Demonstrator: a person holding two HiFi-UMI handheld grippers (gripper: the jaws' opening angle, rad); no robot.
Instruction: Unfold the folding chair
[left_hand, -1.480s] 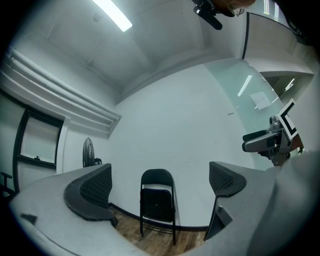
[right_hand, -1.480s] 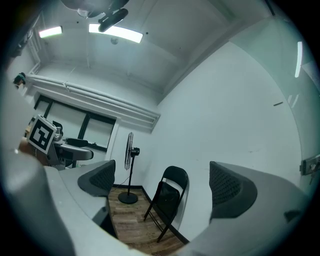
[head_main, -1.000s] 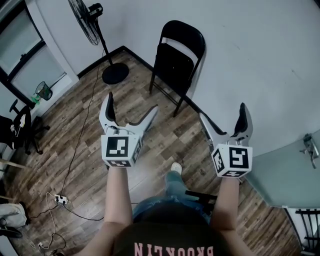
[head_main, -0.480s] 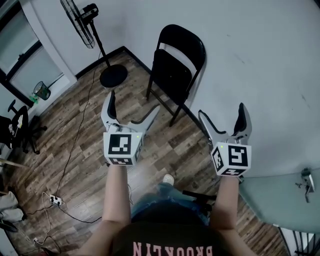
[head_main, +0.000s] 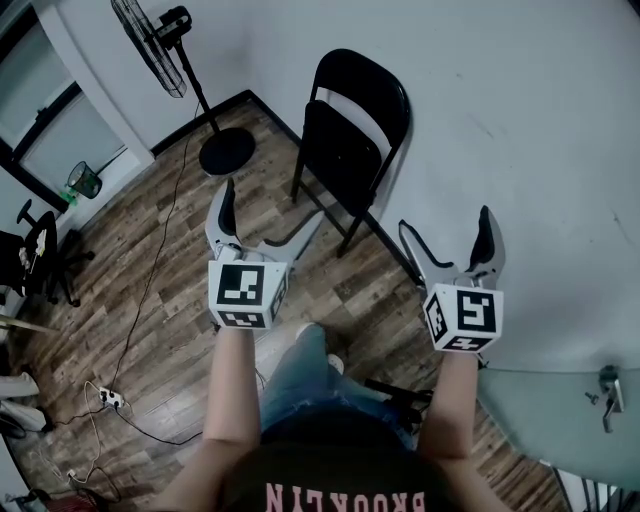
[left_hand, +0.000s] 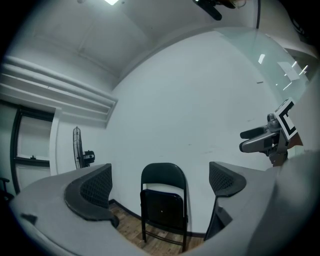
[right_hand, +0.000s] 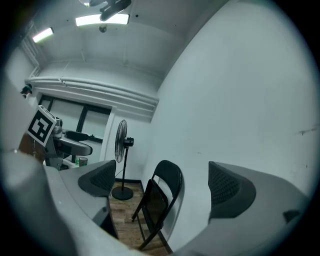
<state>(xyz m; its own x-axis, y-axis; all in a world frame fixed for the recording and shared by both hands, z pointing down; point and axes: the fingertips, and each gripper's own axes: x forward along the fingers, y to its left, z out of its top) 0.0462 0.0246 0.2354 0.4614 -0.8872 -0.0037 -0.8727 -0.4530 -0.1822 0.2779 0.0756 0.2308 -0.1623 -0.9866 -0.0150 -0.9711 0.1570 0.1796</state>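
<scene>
Wood-plank flooring (head_main: 160, 280) meets a white wall (head_main: 520, 120), beside which a black folding chair (head_main: 350, 140) stands folded, its seat tipped up against the backrest. On the person's side of the chair, the left gripper (head_main: 272, 205) and right gripper (head_main: 445, 220) hang in the air, each with jaws spread wide and nothing between them. A pedestal fan (head_main: 160, 40) stands left of the chair.

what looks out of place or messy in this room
Nothing is spilled or broken. The folding chair stands upright by the wall, seat folded up. The only untidy thing is a cable trailing loose across the floor to a power strip.
</scene>
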